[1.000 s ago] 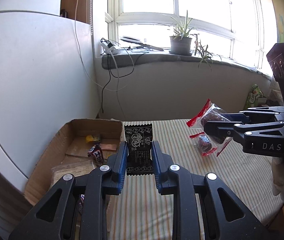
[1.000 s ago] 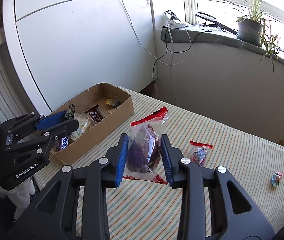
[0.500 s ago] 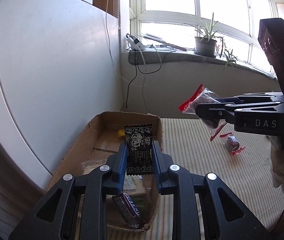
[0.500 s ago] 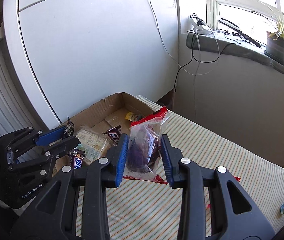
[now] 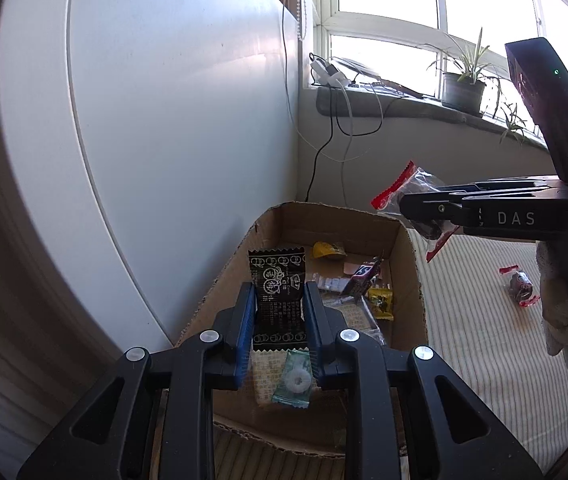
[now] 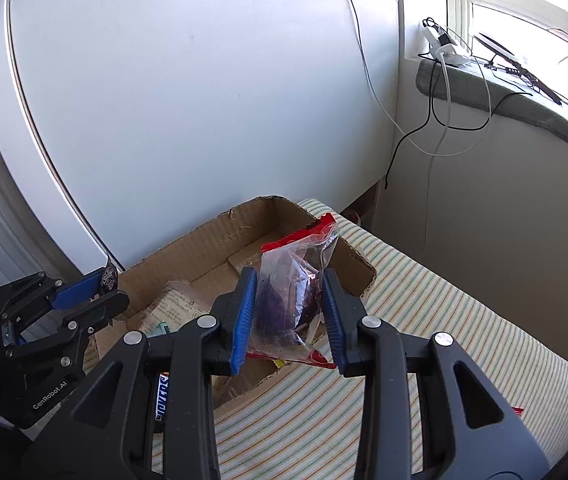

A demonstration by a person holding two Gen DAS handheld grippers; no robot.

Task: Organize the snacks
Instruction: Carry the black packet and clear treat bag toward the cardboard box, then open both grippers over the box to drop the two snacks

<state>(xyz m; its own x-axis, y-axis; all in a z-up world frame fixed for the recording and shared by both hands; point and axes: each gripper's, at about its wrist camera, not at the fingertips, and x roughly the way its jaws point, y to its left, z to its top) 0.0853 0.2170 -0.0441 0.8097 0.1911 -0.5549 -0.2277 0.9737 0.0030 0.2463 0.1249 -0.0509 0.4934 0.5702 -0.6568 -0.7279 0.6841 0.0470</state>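
Note:
My left gripper (image 5: pixel 277 304) is shut on a black snack packet (image 5: pixel 277 292) with white print and holds it upright over the near end of an open cardboard box (image 5: pixel 410 264). My right gripper (image 6: pixel 288 300) is shut on a clear bag with red edges (image 6: pixel 290 292) holding dark pieces, above the box's right wall (image 6: pixel 358 264). That bag also shows in the left wrist view (image 5: pixel 412 190), over the box's far right corner. The box holds several wrapped snacks, among them a green ring candy (image 5: pixel 294 380) and a Snickers bar (image 5: pixel 364 276).
The box sits on a striped cloth (image 5: pixel 484 320) beside a white cabinet (image 5: pixel 163 120). A small red-edged packet (image 5: pixel 520 286) lies on the cloth to the right. Cables hang from a windowsill (image 5: pixel 384 100) with a potted plant (image 5: pixel 464 84).
Both grippers have swung left toward the box, each keeping its snack. The black packet is now over the box's near end and the clear bag over its right wall.

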